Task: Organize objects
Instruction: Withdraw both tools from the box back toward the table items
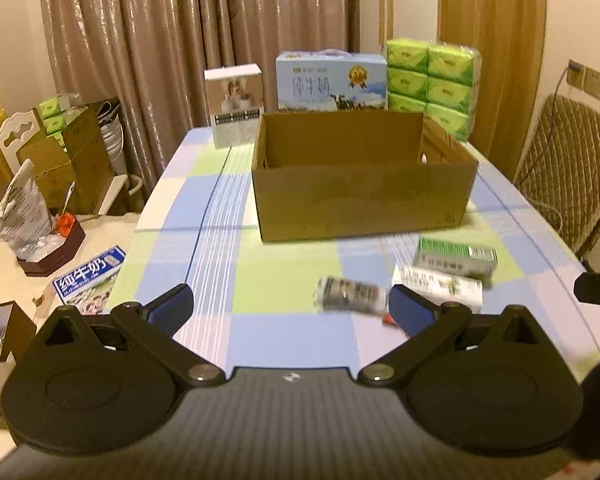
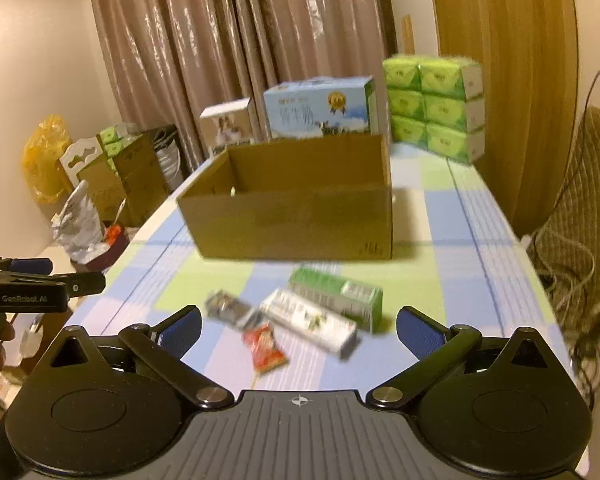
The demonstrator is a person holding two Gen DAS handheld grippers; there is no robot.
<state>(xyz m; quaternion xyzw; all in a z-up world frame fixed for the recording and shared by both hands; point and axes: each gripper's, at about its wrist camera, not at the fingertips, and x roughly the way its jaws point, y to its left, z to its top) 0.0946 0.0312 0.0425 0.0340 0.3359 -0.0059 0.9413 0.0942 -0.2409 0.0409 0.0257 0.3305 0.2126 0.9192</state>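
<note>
Left gripper [image 1: 290, 306] wide open, empty; right gripper [image 2: 299, 330] wide open, empty; green carton [image 2: 336, 297], white box [image 2: 309, 324], red packet [image 2: 265, 348] near; brown box [image 2: 292, 216] far

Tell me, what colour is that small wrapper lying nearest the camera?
Red, with some white print: the small wrapper shows best in the right wrist view.

We note: cardboard box [image 1: 360, 204] matt brown, plain. Tablecloth [image 1: 260, 280] smooth, checked, faint sheen. Curtains [image 1: 180, 40] shiny cloth, pleated. Tissue packs [image 1: 432, 80] in glossy green plastic wrap. Milk carton [image 1: 330, 82] printed card, slight gloss. Right gripper [image 2: 298, 330] matt black plastic, blue textured pads [image 2: 420, 336], bright metal pivots. Chair cover [image 1: 568, 176] quilted cloth.
</note>
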